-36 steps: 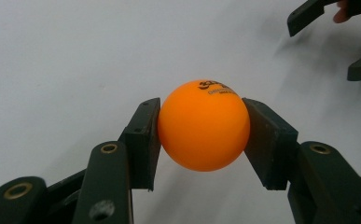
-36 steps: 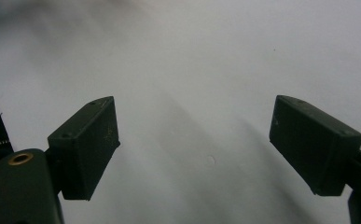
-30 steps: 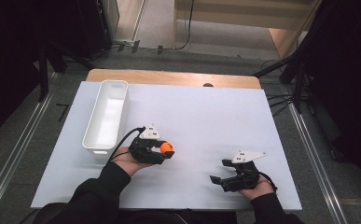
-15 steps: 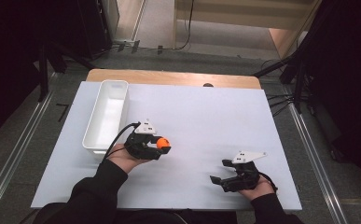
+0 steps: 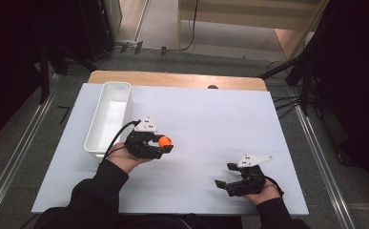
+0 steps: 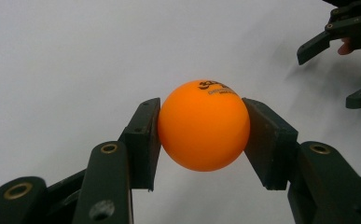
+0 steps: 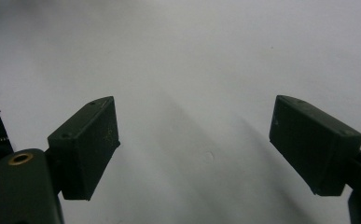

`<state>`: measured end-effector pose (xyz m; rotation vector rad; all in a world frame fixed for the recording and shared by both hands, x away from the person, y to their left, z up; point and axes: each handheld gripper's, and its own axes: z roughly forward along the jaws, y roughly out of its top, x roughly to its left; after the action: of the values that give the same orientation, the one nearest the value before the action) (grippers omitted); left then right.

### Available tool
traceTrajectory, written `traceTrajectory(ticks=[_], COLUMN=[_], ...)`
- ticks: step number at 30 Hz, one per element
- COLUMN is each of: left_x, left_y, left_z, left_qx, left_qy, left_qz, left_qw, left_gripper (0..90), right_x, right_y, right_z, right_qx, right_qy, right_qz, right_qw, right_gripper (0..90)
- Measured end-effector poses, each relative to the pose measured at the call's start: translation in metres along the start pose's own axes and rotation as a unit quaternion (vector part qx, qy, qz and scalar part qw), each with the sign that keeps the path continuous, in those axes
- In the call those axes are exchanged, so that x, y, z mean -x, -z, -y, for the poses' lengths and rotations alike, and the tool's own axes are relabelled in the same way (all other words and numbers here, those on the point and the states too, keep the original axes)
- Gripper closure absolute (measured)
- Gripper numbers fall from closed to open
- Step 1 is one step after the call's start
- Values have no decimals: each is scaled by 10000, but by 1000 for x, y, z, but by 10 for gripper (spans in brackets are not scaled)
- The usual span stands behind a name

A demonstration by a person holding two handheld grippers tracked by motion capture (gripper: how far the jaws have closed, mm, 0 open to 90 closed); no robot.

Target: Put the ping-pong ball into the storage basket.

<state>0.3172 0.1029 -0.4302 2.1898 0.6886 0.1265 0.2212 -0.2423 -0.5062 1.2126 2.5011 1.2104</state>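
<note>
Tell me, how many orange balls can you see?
1. The orange ball is squeezed in the left gripper, just above the white table, beside the white bin. A ball low in the bin's near end could be hidden.

White rectangular bin (image 5: 107,119) on desk (image 5: 210,119), long side running away from viewer, near left edge; inside looks bare. Desk top covered by white sheet; bare wooden strip (image 5: 177,79) along far edge. Small dark round spot (image 5: 212,87) at far edge of sheet, right of centre. Grey carpet floor (image 5: 25,143) around desk, metal rails (image 5: 321,157) on both sides. Black cables (image 5: 282,102) on floor at far right. Dark stand legs (image 5: 44,76) at far left. Light wooden furniture (image 5: 249,14) beyond desk.
</note>
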Motion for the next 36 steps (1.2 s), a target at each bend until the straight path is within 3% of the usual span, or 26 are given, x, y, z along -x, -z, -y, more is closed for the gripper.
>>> traceTrajectory(ticks=[9, 13, 36], left_x=[-2, -5, -16], left_y=[3, 4, 9], left_z=[-6, -9, -17], left_qx=[-29, -50, 65], left_qy=[3, -80, 96], left_qz=[-20, -160, -344], left_qw=[10000, 9998, 9993], left_gripper=[502, 502, 502], right_x=[0, 0, 0], right_y=[0, 0, 0], right_z=[0, 0, 1], right_qx=[-12, -15, -2], right_qy=[-4, 14, 17], right_qz=[4, 1, -2], right_qw=[10000, 10000, 10000], right_gripper=[142, 142, 142])
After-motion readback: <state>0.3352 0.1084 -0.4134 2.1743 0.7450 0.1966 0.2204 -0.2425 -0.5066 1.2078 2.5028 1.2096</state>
